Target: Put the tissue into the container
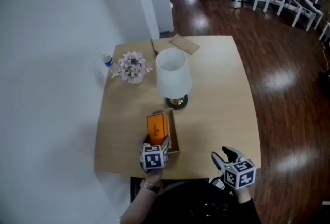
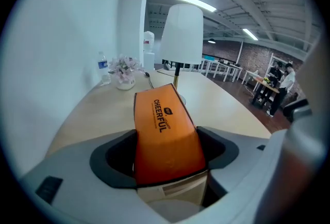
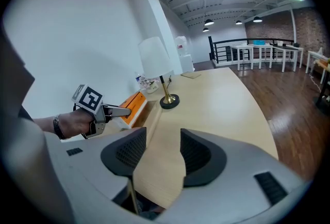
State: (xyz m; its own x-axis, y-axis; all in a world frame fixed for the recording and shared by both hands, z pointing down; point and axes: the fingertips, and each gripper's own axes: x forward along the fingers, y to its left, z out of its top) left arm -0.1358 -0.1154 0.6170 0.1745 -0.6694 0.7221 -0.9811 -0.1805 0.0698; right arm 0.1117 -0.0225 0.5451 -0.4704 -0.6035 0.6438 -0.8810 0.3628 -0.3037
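An orange tissue pack (image 1: 157, 126) marked CHEERFUL stands tilted in an open wooden container (image 1: 175, 141) near the table's front edge. My left gripper (image 1: 157, 142) is shut on the pack's near end. In the left gripper view the pack (image 2: 165, 125) fills the gap between both jaws, with the container's pale wall (image 2: 178, 188) just below it. My right gripper (image 1: 224, 156) hovers open and empty over the front right of the table, well apart from the container. From the right gripper view (image 3: 162, 152) the pack (image 3: 132, 105) and the left gripper (image 3: 105, 112) show at the left.
A white-shaded lamp (image 1: 174, 79) on a brass base stands just behind the container. A flower pot (image 1: 133, 68) and a small water bottle (image 1: 108, 61) sit at the back left, and a brown paper item (image 1: 184, 43) at the back edge. The table (image 1: 221, 99) borders a white wall on its left.
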